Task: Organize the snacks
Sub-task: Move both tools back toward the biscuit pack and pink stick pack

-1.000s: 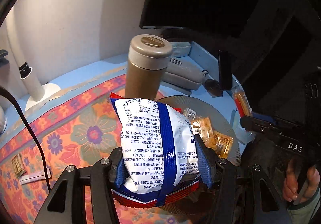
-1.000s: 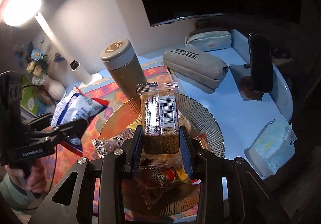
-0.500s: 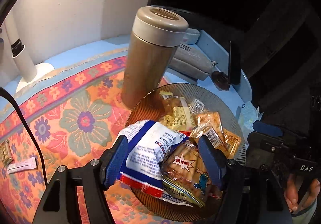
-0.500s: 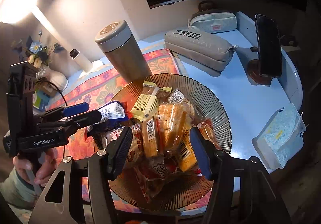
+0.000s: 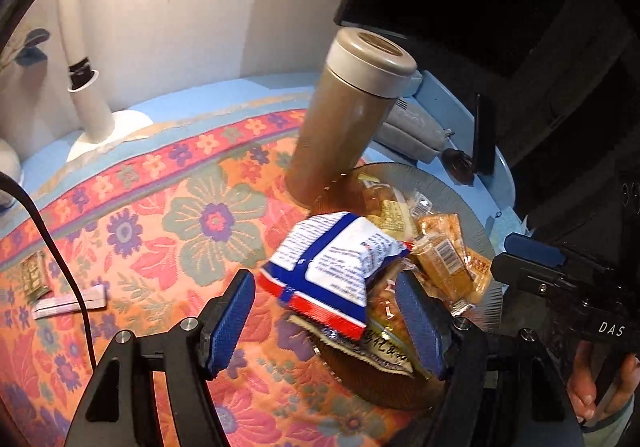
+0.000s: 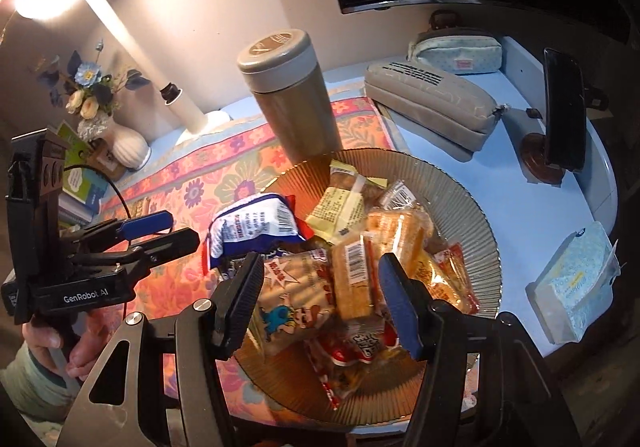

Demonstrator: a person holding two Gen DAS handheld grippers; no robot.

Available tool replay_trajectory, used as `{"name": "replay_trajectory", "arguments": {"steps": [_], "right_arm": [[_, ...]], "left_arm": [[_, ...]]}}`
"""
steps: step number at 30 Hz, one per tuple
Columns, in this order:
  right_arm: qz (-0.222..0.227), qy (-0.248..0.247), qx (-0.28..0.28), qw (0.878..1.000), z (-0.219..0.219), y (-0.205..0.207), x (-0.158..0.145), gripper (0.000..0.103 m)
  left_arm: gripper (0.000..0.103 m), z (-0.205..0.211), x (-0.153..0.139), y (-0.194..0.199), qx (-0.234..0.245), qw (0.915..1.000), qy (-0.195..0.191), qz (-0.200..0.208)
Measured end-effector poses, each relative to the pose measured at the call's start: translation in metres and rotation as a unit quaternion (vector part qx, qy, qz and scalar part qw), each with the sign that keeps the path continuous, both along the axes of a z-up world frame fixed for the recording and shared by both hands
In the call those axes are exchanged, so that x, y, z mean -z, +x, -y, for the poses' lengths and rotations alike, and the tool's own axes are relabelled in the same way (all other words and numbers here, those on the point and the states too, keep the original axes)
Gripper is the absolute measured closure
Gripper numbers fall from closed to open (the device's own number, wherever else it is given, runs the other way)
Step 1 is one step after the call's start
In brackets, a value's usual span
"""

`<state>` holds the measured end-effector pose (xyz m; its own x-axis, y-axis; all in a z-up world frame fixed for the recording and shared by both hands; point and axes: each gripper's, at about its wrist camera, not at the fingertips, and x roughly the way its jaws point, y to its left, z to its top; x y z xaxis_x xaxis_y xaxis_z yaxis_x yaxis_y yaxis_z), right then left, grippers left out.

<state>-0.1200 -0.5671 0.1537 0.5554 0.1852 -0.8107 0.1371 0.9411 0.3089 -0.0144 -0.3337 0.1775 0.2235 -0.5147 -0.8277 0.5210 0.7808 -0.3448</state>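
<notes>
A ribbed amber glass plate [image 6: 480, 223] [image 5: 476, 215] holds several wrapped snacks. A white, blue and red snack bag [image 5: 336, 267] [image 6: 252, 231] lies on the plate's left edge, free of any finger. A clear-wrapped brown cake bar [image 6: 352, 279] lies among the snacks. My left gripper [image 5: 324, 323] is open and empty just in front of the bag; it also shows in the right wrist view [image 6: 160, 235]. My right gripper [image 6: 320, 303] is open and empty above the plate's near side; its fingers [image 5: 532, 255] show in the left wrist view.
A taupe thermos [image 6: 292, 95] [image 5: 344, 119] stands behind the plate on a floral mat [image 5: 160, 215]. Grey pencil cases [image 6: 432, 103], a phone on a stand [image 6: 564, 111], a tissue pack [image 6: 572, 283], a lamp post [image 5: 88, 99], a vase [image 6: 124, 143], and small packets [image 5: 68, 303] lie around.
A second ago each gripper was shut on a snack: left on the bag, right on the cake bar. Both opened and dropped them onto the plate, then drew back slightly.
</notes>
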Motion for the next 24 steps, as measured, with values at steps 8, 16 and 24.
{"name": "replay_trajectory", "arguments": {"steps": [8,16,24], "right_arm": [[0.005,-0.004,-0.033,0.999,-0.032,0.015,-0.010,0.044],[0.003,-0.015,-0.073,0.997,-0.074,0.036,-0.017,0.044],[-0.010,-0.018,-0.091,0.996,-0.107,0.056,-0.013,0.044]], "left_arm": [[0.033,-0.031,-0.014,0.002,-0.037,0.9981,0.038,0.029],[0.033,-0.059,-0.007,0.008,-0.050,0.9968,0.063,0.008],[0.033,-0.085,0.016,0.019,-0.049,0.9953,0.079,-0.029]]}}
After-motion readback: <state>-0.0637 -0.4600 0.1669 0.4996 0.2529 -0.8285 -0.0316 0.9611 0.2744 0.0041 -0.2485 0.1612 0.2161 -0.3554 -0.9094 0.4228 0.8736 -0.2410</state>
